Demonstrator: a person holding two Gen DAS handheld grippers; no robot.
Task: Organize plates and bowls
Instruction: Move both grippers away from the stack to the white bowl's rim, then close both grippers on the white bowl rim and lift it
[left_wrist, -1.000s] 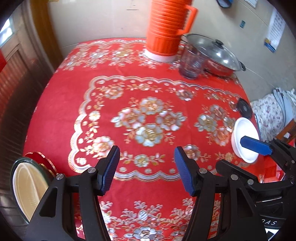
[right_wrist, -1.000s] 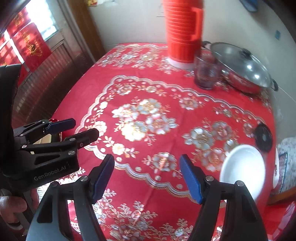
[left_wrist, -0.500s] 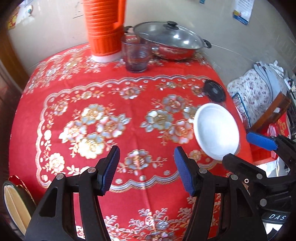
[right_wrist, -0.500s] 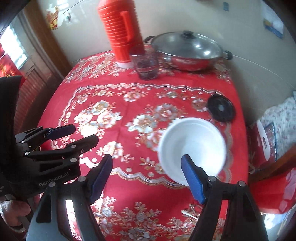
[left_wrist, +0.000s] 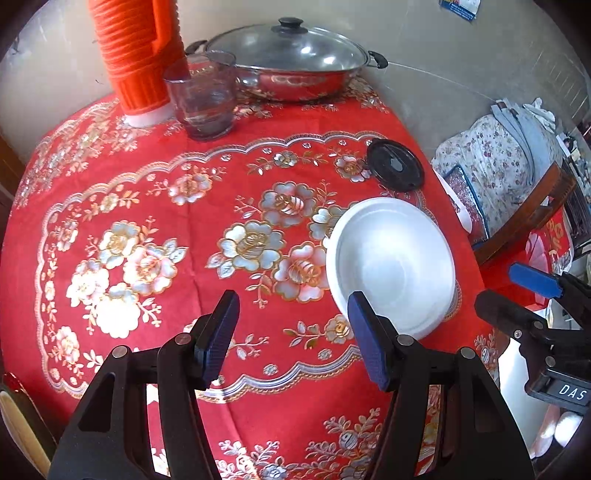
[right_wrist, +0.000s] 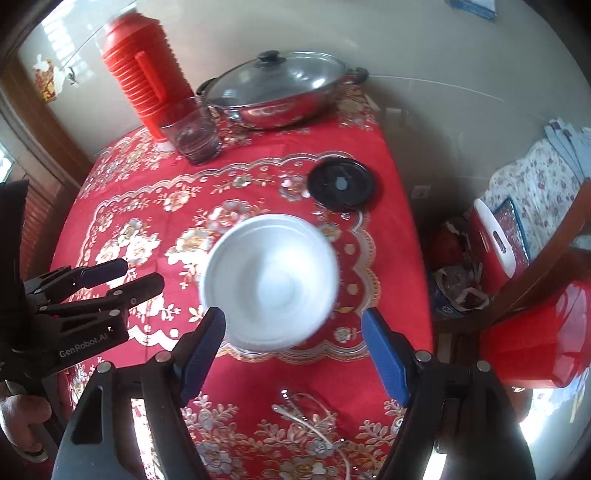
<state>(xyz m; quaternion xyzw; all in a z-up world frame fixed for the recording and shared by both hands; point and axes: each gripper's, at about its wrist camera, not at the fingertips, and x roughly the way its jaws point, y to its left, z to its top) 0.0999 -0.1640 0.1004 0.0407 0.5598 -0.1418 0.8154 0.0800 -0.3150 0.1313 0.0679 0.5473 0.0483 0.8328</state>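
Observation:
A white bowl (left_wrist: 391, 262) (right_wrist: 269, 280) sits upright and empty near the right edge of the table with the red flowered cloth (left_wrist: 155, 192). My left gripper (left_wrist: 291, 325) hovers open over the cloth just left of the bowl, with its right fingertip at the bowl's near rim. My right gripper (right_wrist: 295, 332) is open above the bowl's near edge, nothing gripped. Each gripper shows in the other's view, the right gripper (left_wrist: 532, 288) and the left gripper (right_wrist: 103, 280). A cream plate (left_wrist: 18, 424) peeks in at the bottom left, below the table.
At the back stand an orange thermos (left_wrist: 136, 55), a glass cup (left_wrist: 203, 99) and a steel pot with a glass lid (left_wrist: 295, 62). A black lid (left_wrist: 395, 166) lies behind the bowl. A wooden chair with a floral cushion (left_wrist: 509, 166) and a red bag (right_wrist: 532, 332) stand right of the table.
Both grippers have swung right across the table towards the bowl. The bowl has come from the right edge of each view to just ahead of the fingers.

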